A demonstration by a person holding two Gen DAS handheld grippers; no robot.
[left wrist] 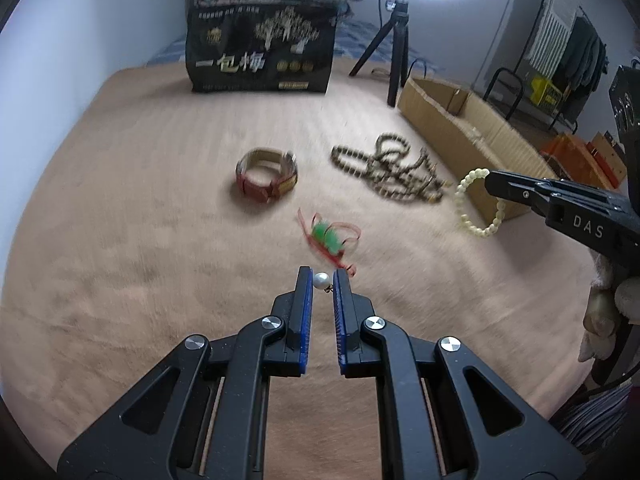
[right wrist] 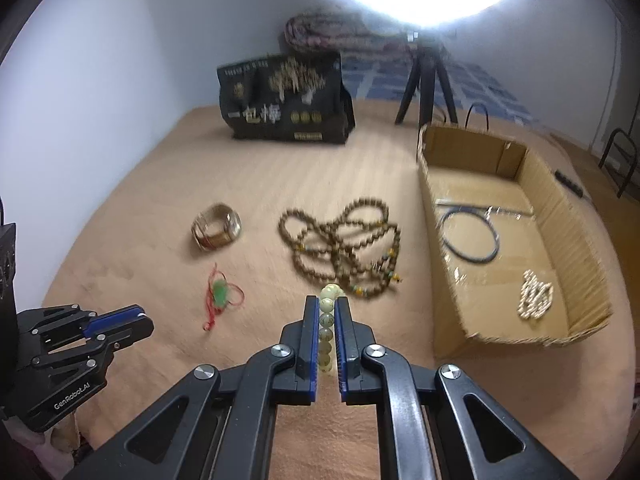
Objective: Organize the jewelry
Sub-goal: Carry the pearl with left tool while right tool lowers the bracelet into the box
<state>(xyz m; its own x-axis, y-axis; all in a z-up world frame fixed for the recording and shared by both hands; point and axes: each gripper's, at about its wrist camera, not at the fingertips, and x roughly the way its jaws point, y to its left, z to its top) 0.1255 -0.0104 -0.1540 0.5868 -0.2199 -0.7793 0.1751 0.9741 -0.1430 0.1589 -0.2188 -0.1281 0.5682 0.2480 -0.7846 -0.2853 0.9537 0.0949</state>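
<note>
My left gripper (left wrist: 322, 276) is shut on a white pearl piece (left wrist: 321, 280) held above the tan cloth; it also shows in the right wrist view (right wrist: 136, 318). My right gripper (right wrist: 328, 308) is shut on a pale green bead bracelet (right wrist: 327, 322), which hangs from its tip in the left wrist view (left wrist: 464, 200). On the cloth lie a green pendant on red cord (left wrist: 330, 236), a red and gold bangle (left wrist: 266, 176) and a pile of brown bead necklaces (left wrist: 388, 168). The open cardboard box (right wrist: 560, 208) to the right holds a dark cord ring (right wrist: 470, 236) and a white bead piece (right wrist: 534, 294).
A black printed bag (right wrist: 286, 100) stands at the back of the cloth, with a folded blanket (right wrist: 324, 32) behind it. A black tripod (right wrist: 424, 84) with a bright ring light stands behind the box. A wall runs along the left.
</note>
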